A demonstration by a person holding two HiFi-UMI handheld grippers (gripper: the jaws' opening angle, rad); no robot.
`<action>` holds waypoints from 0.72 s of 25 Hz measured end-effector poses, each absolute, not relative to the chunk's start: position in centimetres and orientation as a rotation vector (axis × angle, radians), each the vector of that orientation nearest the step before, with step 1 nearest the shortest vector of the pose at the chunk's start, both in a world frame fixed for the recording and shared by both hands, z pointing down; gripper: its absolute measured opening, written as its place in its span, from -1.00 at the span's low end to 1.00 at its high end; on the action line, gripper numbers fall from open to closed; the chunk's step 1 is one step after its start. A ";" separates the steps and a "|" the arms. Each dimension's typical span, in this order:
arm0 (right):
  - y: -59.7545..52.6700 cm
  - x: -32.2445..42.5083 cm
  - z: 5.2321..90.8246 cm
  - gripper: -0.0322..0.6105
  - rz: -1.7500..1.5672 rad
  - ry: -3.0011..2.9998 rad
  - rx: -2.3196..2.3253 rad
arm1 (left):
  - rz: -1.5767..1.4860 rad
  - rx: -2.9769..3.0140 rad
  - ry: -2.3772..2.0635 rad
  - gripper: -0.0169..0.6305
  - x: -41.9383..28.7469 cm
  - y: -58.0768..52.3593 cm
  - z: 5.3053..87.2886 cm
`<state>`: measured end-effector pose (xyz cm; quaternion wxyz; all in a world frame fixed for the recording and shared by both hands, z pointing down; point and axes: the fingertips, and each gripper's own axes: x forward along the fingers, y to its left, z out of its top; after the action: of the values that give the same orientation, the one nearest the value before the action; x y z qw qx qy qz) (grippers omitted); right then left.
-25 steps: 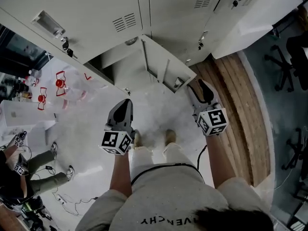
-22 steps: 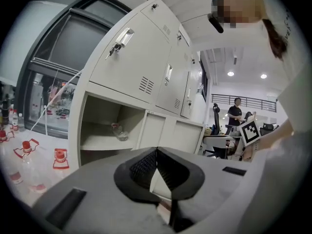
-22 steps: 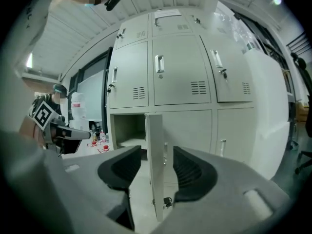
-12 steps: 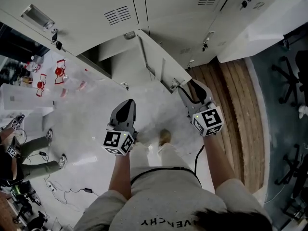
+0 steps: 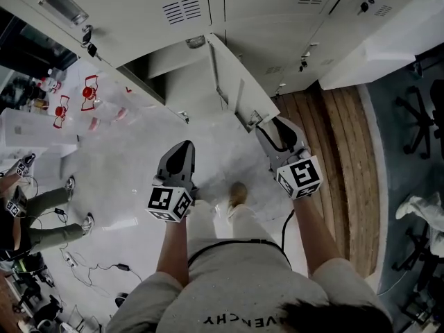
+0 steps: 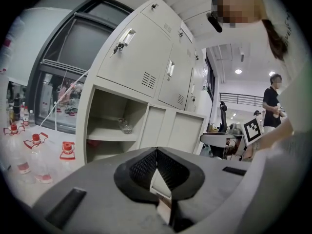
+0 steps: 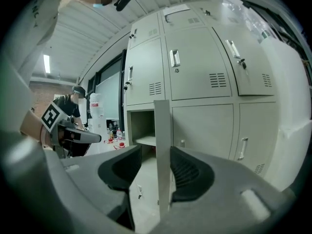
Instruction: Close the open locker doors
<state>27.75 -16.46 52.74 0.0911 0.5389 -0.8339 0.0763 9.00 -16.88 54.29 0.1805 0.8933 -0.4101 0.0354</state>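
Two jaws pressed together on left gripper, right gripper jaws wide, just closing, locker door between.

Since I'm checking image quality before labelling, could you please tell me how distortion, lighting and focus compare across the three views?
Head view: even light, sharp, with mild bending of the pale grey metal locker fronts. Left gripper view: strong fisheye, dark corners, bright ceiling lamp. Right gripper view: same fisheye, with the edge of the open grey metal locker door sharp.
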 end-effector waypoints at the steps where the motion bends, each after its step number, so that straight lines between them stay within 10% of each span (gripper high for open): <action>1: -16.4 27.3 52.8 -0.33 0.226 -2.479 1.597 | 0.096 2.520 -1.168 -0.95 8.5 -17.0 54.2; 18: -17.3 16.1 53.3 -0.44 0.227 -2.505 1.533 | 0.075 2.455 -1.289 -0.95 -2.8 -19.4 54.1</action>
<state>16.10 -17.27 53.26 0.0977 0.5178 -0.8464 0.0768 -2.76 -19.44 54.08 0.1828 0.8701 -0.4569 0.0267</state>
